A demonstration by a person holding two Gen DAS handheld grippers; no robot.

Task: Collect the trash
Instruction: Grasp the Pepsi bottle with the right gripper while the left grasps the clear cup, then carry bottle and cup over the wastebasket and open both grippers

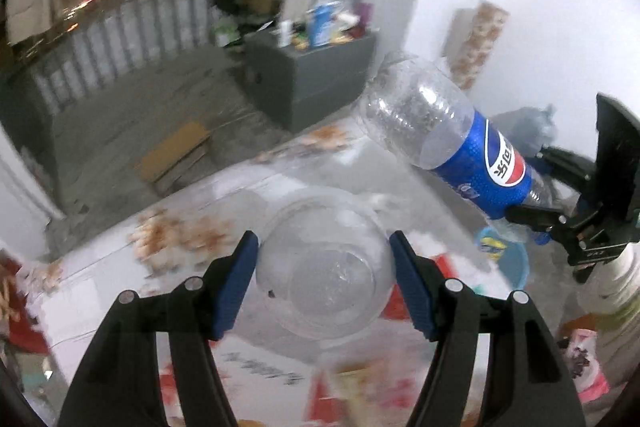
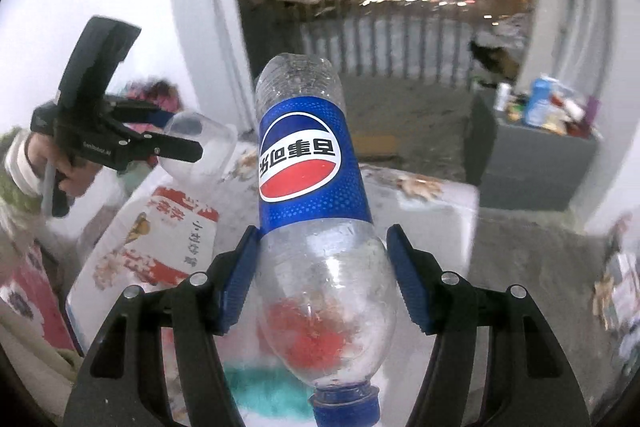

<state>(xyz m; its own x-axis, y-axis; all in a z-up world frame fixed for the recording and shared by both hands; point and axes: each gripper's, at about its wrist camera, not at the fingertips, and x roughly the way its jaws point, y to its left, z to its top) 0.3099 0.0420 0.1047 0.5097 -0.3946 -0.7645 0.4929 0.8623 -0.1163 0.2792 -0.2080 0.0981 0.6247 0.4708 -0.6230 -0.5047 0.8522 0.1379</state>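
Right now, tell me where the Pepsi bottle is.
The Pepsi bottle is clamped in the right gripper, cap toward the camera, held above the table to the right of the left gripper's clear cup.

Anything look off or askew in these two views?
Mainly the empty clear plastic Pepsi bottle with blue label: the right claw grips it upside down, cap toward the camera. The left claw clamps a clear plastic cup. Brownish scraps litter the white table.

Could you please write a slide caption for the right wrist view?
Right gripper holds an empty Pepsi bottle cap-down above the table, while the left gripper grips a clear plastic cup.
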